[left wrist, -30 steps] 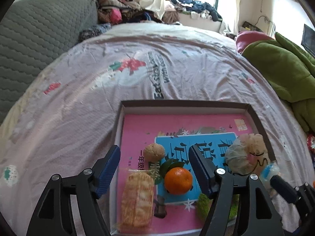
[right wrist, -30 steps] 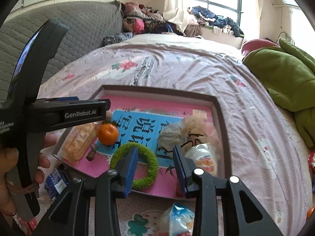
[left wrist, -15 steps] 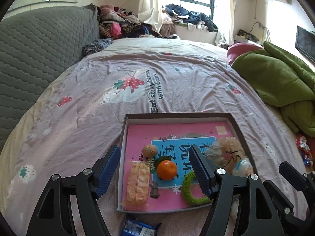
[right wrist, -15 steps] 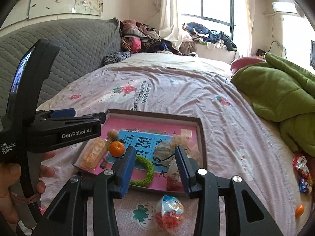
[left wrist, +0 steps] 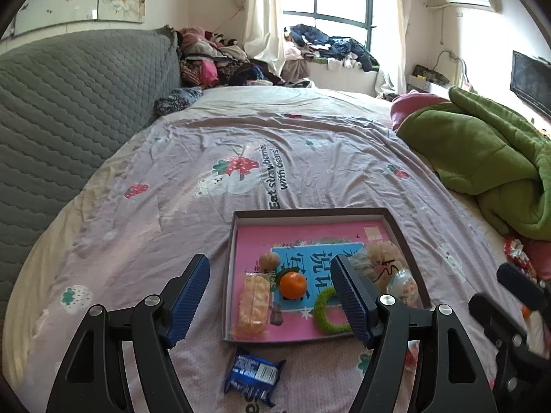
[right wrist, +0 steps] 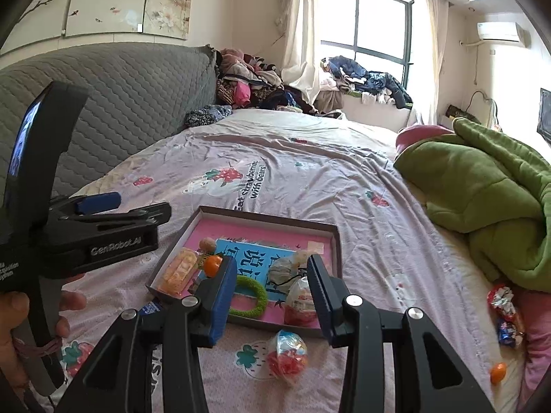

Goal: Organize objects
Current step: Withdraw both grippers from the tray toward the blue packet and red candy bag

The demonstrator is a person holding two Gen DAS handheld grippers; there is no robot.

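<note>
A shallow box tray [left wrist: 310, 212] [right wrist: 265, 218] with a pink book inside lies on the bed. In it are an orange [left wrist: 292, 284] [right wrist: 212, 264], a walnut [left wrist: 269, 261], a wrapped biscuit [left wrist: 254, 304], a green ring [left wrist: 327, 311] [right wrist: 249, 296] and wrapped snacks [left wrist: 401, 282]. A blue snack packet [left wrist: 253, 375] lies on the sheet in front of the tray, and a clear-wrapped red sweet [right wrist: 287, 352] lies near the tray's front edge. My left gripper [left wrist: 268, 296] is open and empty above the tray's near left side. My right gripper [right wrist: 272, 296] is open and empty above the tray's front.
The pink strawberry-print sheet [left wrist: 241, 158] covers the bed. A green blanket [left wrist: 482, 158] [right wrist: 489, 199] is heaped at the right. Loose sweets [right wrist: 502, 309] and a small orange [right wrist: 498, 371] lie by it. A grey padded headboard [left wrist: 69, 110] runs along the left.
Both grippers have pulled back and up from the tray, so it looks smaller and farther. The blue packet and wrapped red sweet have come into view. Both stay open.
</note>
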